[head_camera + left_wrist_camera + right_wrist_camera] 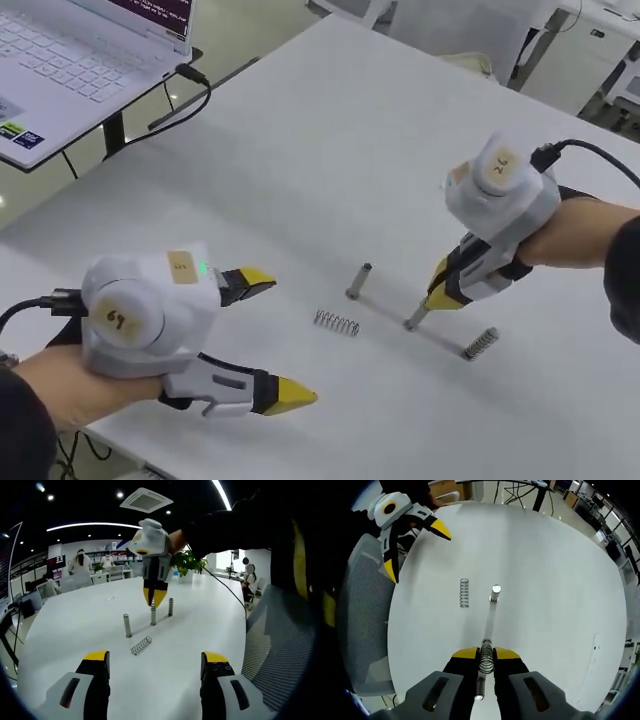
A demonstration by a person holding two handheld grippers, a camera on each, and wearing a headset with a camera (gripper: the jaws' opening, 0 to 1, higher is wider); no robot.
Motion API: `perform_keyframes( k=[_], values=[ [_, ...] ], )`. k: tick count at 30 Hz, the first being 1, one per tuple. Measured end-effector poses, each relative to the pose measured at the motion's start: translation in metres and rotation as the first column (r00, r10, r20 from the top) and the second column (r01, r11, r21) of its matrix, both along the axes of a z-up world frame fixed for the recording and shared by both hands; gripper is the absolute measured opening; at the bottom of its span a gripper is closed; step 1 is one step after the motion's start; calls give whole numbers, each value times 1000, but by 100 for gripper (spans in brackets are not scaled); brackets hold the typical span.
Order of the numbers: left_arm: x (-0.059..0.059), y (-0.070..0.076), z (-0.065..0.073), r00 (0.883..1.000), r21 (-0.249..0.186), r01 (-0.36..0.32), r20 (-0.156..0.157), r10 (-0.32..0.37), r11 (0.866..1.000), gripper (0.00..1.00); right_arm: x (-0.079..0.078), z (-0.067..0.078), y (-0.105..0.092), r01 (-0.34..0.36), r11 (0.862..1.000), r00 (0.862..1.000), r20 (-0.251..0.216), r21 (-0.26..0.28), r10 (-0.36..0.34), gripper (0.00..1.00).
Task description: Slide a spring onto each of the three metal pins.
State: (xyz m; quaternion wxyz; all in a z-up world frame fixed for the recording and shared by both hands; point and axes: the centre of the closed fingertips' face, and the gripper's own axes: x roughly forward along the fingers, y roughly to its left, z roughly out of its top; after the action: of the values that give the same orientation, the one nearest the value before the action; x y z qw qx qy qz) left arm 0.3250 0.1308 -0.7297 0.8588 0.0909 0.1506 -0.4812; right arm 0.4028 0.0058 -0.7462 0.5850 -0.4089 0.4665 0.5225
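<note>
— Head view?
— The right gripper [437,295] sits over the middle pin [415,318]; left gripper [285,340] gapes.
— Left gripper view?
— A loose spring [141,645], well inside table [75,610] edges: probably light, squashy; pinch mid-coil.
— Right gripper view?
— Jaws squeeze a second spring [486,659]; far pin [495,593] bare.

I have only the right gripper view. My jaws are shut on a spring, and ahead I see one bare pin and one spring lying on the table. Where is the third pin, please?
Observer: In the head view the third pin stands behind the right gripper, nearer the person, with a fitted spring on it.
Operator: Has the held spring reached the table?
Observer: It seems not. In the head view the middle pin looks bare below your jaws.
</note>
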Motion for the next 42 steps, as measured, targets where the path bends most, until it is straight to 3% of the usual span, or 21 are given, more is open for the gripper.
perform_keyframes(
  k=[16, 29, 42],
  values=[
    [1, 1, 0, 1000, 1, 1, 0, -1, 1000, 68, -3, -20, 3, 11, 1000, 1000, 0, -11, -11, 8],
    [0, 0, 0, 1000, 12, 11, -3, -11, 1000, 66, 4, -38, 0, 33, 999, 999, 17, -8, -32, 9],
    [1, -2, -2, 1000, 19, 20, -9, -20, 1000, 64, 4, -41, 1, 36, 999, 999, 20, 5, -36, 9]
  ],
)
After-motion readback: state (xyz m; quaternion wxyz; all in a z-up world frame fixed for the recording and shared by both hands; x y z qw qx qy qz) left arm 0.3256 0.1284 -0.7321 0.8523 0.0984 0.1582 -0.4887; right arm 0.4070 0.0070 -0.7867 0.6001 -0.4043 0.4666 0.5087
